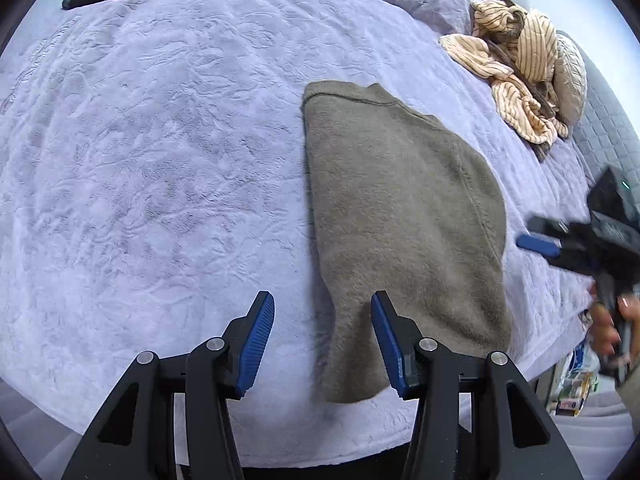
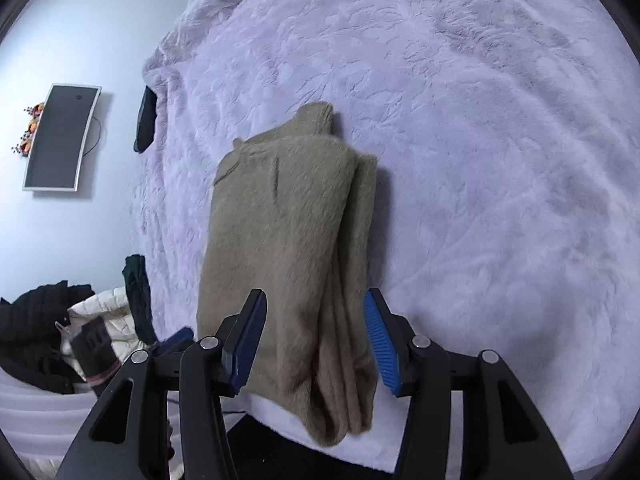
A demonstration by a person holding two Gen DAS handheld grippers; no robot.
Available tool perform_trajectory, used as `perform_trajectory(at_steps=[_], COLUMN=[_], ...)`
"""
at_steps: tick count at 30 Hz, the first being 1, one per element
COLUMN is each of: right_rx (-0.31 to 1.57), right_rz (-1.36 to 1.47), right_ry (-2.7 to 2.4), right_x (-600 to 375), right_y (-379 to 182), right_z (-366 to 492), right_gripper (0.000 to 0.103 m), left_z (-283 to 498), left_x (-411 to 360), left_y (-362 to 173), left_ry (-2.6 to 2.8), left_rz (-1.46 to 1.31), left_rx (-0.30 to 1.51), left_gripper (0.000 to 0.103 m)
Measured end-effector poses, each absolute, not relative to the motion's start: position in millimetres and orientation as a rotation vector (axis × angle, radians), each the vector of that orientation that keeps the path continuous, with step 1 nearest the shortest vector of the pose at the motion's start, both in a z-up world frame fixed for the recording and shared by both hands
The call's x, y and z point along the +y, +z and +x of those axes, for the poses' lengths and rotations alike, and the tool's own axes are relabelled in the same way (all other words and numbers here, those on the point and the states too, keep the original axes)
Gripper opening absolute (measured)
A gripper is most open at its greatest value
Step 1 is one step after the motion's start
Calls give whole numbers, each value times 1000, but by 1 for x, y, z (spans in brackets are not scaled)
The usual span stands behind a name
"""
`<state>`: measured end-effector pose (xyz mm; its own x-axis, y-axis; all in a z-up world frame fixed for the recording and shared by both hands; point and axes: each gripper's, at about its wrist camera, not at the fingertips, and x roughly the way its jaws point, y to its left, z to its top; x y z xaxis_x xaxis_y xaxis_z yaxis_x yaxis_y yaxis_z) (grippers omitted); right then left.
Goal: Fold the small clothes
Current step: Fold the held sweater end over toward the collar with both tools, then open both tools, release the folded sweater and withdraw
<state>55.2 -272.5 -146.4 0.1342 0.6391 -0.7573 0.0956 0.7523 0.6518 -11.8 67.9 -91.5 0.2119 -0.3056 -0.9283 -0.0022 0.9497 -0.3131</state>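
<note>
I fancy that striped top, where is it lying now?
The striped garment lies crumpled at the upper right of the left wrist view, beside a pillow, beyond the folded brown sweater.

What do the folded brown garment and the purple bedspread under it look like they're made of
The folded brown garment looks like a soft fuzzy knit or fleece: matte, short nap, thick rounded fold edges; the exact fibre is unclear. The purple bedspread looks like plush embossed velvet or faux fur, with a faint sheen and pressed swirling creases across its pile.
</note>
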Motion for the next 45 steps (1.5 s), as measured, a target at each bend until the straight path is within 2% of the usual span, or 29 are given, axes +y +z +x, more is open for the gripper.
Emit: perform_trajectory(at_steps=[6, 8, 9, 10, 15, 20, 27, 29, 31, 32, 39, 42, 45], right_rx=[1506, 1532, 1542, 1550, 1567, 1632, 1652, 1662, 1661, 1649, 1464, 1443, 1471], right_rz=[605, 568, 541, 485, 44, 221, 222, 270, 298, 294, 327, 315, 243], right_ry=[529, 518, 512, 499, 389, 344, 350, 355, 355, 347, 308, 326, 311], right_x=[-235, -225, -220, -214, -197, -223, -227, -233, -241, -244, -247, -230, -213], right_y=[-159, -167, -169, -169, -173, -198, -194, -191, -182, -178, -132, -131, -152], right_z=[-3, -9, -10, -10, -19, -20, -15, -13, -9, -6, 35, 57, 70], right_gripper=[53, 35, 17, 8, 7, 7, 8, 12, 13, 13, 15, 17, 25], left_z=[-13, -16, -18, -20, -31, -35, -32, -31, -29, -28, -13, -8, -10], left_x=[59, 55, 54, 53, 45, 39, 35, 34, 34, 33, 20, 8, -1], left_y=[-110, -114, -115, -116, -123, -129, -112, -107, -104, -102, -97, -109, -121], left_ry=[-269, -280, -286, -292, -320, -312, -275, -258, -241, -228, -207, -175, -160], left_rz=[-224, -210, -203, -198, -151, -136, -80, -64, -60, -53, -42, -20, -13], left_rx=[1393, 1405, 1410, 1412, 1423, 1438, 1434, 1426, 1425, 1421, 1421, 1450, 1469], left_gripper=[52, 52, 52, 52, 53, 57, 57, 57, 76, 94, 95, 95, 95])
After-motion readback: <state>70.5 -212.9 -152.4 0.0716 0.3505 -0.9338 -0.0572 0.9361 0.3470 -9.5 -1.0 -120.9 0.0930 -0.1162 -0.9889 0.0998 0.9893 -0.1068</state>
